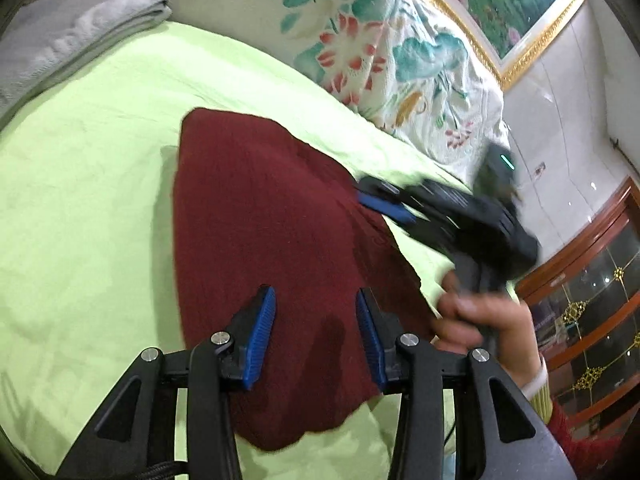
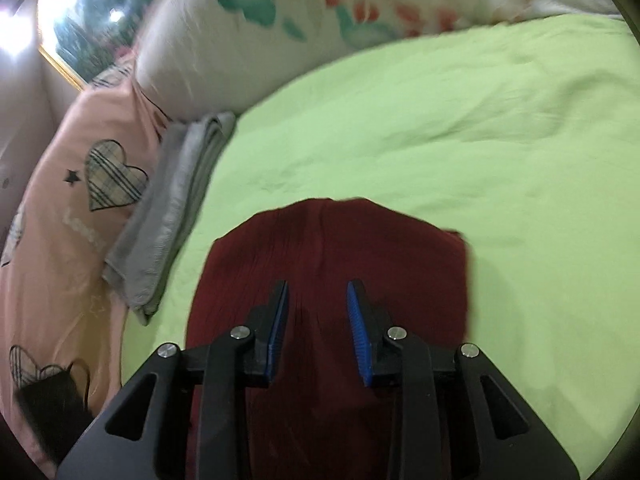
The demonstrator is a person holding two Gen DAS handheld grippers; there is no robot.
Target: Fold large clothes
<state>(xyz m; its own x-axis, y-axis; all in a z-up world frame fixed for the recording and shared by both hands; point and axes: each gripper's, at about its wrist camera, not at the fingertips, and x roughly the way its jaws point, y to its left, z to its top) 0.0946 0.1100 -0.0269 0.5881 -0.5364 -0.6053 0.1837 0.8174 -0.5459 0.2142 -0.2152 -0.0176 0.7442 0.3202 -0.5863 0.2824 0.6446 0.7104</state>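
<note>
Left wrist view first: we see our left gripper (image 1: 315, 320) with its blue pads (image 1: 260, 336) spread apart, nothing between them, poised over the folded maroon garment (image 1: 256, 208) lying on the green sheet (image 1: 80, 168). Beyond, our right gripper (image 1: 384, 202), blurred, sits at the garment's far edge; in its own view its pads (image 2: 357, 332) stand apart, gripping nothing. Farther off lie a grey folded towel (image 2: 172, 208) and a floral quilt (image 1: 400, 52).

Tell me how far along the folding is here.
Done: the dark red garment lies as a compact folded block on the green sheet. In hand: nothing; left gripper and right gripper hover over it, jaws apart and empty. Left: perhaps stacking it by the folded grey cloth.
</note>
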